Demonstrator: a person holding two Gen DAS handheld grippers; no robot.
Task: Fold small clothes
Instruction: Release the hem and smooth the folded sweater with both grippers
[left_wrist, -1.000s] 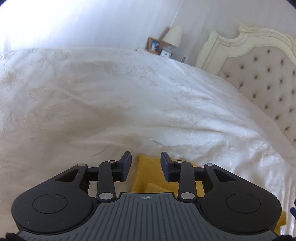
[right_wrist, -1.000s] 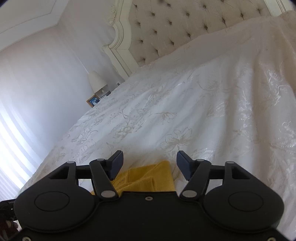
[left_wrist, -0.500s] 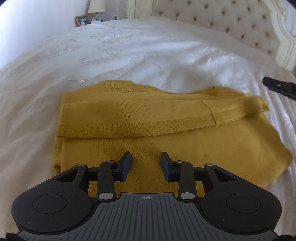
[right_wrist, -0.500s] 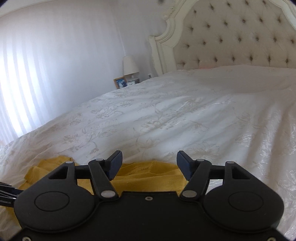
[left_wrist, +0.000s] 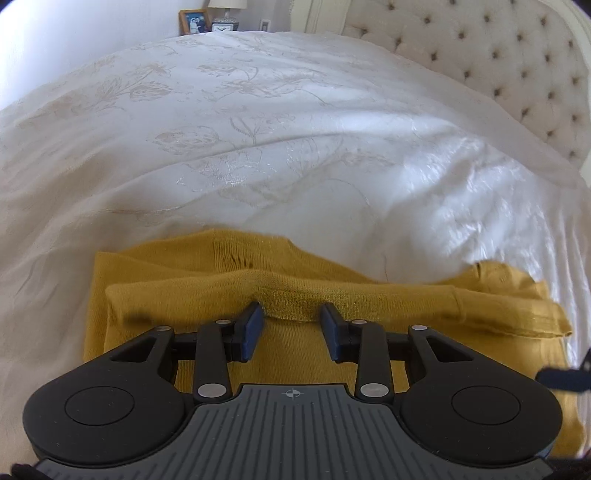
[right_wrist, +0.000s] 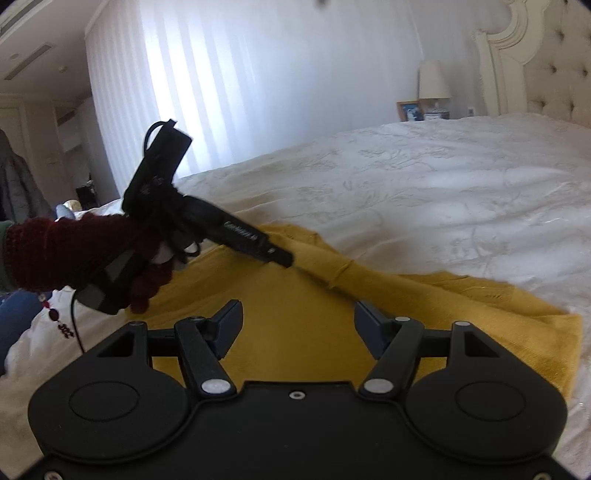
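Note:
A mustard-yellow knit garment lies folded on the white bedspread, with a ribbed band running across its top layer. My left gripper is low over it and open, and the edge of that band lies between the fingertips without the pads pressing it. In the right wrist view the left gripper slants down onto the garment, held by a hand in a dark red knit glove. My right gripper stands open over the near part of the cloth, with nothing between its fingers.
A tufted cream headboard rises at the back right. A bedside table holds a lamp and a photo frame. White curtains hang beyond the bed's far side. White bedspread stretches behind the garment.
The left gripper moved forward and down until its tips reached the ribbed band. The right view swung left and levelled out, bringing the gloved hand, the left gripper and more of the garment into sight.

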